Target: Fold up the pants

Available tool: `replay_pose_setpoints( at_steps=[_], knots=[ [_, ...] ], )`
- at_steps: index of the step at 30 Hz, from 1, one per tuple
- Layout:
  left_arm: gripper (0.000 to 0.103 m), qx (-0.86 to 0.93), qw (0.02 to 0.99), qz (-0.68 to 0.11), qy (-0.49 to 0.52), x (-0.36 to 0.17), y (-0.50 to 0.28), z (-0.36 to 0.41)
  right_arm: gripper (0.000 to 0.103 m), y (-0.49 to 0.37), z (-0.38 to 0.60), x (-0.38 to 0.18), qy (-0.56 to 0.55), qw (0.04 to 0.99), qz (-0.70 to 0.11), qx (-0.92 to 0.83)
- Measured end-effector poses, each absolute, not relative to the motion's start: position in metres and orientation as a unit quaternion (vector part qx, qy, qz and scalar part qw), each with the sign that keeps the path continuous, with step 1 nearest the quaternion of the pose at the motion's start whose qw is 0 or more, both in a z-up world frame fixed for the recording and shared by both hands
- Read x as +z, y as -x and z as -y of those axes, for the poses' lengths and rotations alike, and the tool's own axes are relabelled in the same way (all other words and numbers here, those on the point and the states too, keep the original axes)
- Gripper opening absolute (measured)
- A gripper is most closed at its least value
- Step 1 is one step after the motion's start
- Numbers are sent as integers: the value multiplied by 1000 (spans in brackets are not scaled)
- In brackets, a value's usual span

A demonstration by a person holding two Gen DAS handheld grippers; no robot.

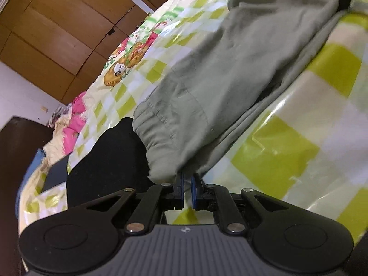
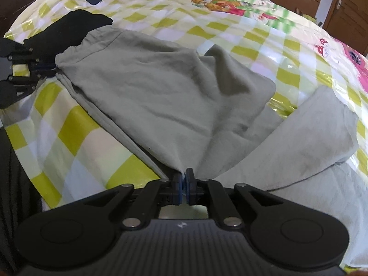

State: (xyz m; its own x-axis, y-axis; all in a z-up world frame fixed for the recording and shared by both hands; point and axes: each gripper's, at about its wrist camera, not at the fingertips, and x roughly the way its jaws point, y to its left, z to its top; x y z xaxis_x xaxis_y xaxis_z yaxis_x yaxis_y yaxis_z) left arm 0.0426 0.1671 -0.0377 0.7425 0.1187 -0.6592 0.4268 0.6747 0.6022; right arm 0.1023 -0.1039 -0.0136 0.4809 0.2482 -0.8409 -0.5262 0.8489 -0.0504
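The grey pants point(image 2: 161, 96) lie across a green-and-white checked bedspread point(image 2: 76, 124), stretched between our two grippers. Our left gripper point(image 1: 187, 179) tilts downward, its jaws nearly together and pinching the elastic waistband corner beside a black garment point(image 1: 110, 156). Our right gripper point(image 2: 184, 174) pitches more steeply down, jaws pressed close on a gathered fold of the grey fabric. From the right wrist view, the left gripper point(image 2: 49, 69) sits at the far left, clamped on the waistband.
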Motion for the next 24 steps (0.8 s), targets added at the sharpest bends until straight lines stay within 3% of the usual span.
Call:
replay_pose_setpoints(
  at_steps=[5, 12, 20, 24],
  knots=[
    [26, -100, 860, -320, -385, -14, -33, -152, 21, -90, 115, 1, 130, 857, -447, 222],
    [26, -163, 875, -288, -353, 7, -33, -95, 29, -83, 187, 31, 6, 893, -425, 150],
    [26, -254, 878, -275, -298, 0, -51, -6, 32, -184, 242, 31, -81, 915, -395, 29],
    [26, -265, 880, -278, -281, -8, -62, 16, 41, -252, 240, 22, -115, 912, -393, -10]
  ],
)
